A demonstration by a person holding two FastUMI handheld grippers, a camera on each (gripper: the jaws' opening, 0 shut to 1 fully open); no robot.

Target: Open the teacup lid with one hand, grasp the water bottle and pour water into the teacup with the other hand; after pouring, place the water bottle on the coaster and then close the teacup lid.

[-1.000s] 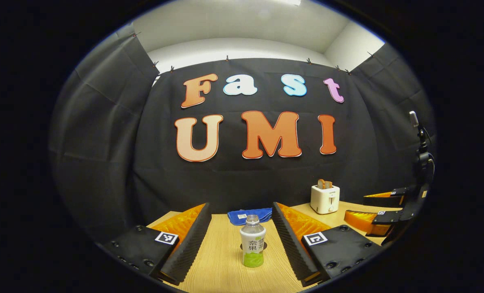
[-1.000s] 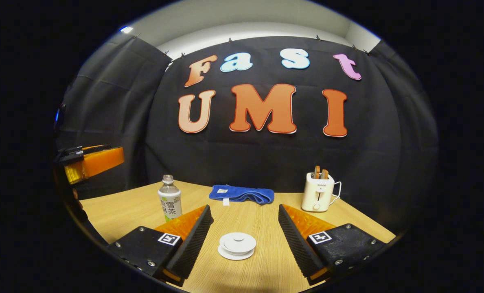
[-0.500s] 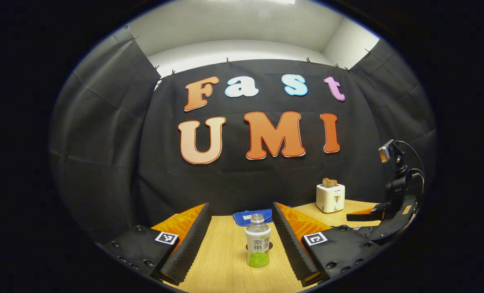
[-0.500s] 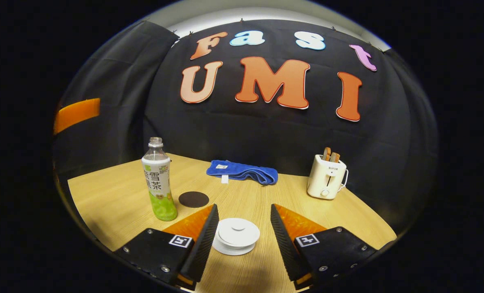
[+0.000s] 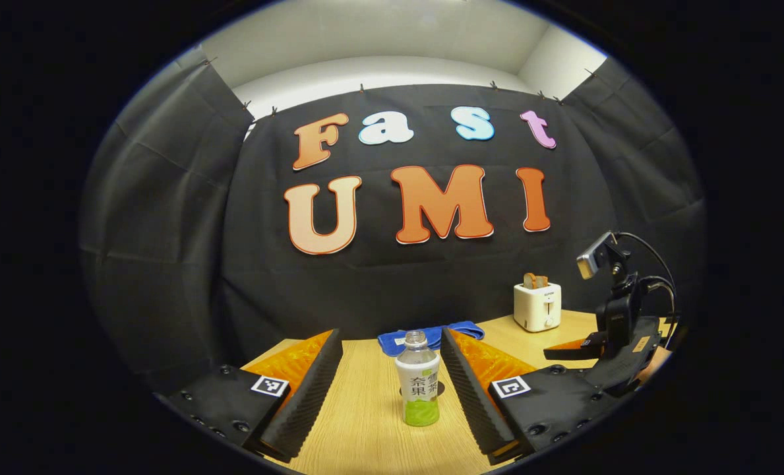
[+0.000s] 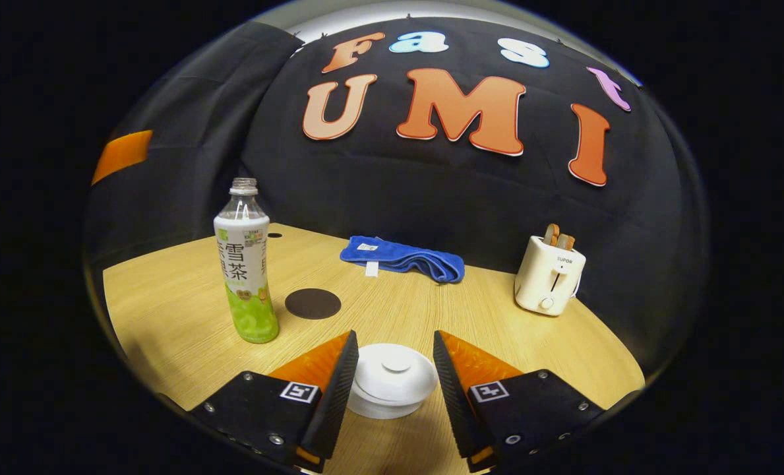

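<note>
Two hand-held tools, each with a matching build

The left tool and the right tool each carry two wedge-shaped fingers with ribbed inner faces, set on flat black mounting blocks; each block bears a small square black-and-white marker and round screw heads near its edge. In the left gripper view, the right tool's body is black, with a small silver-grey camera on a black stalk on top and thin black cables looping behind it.
</note>
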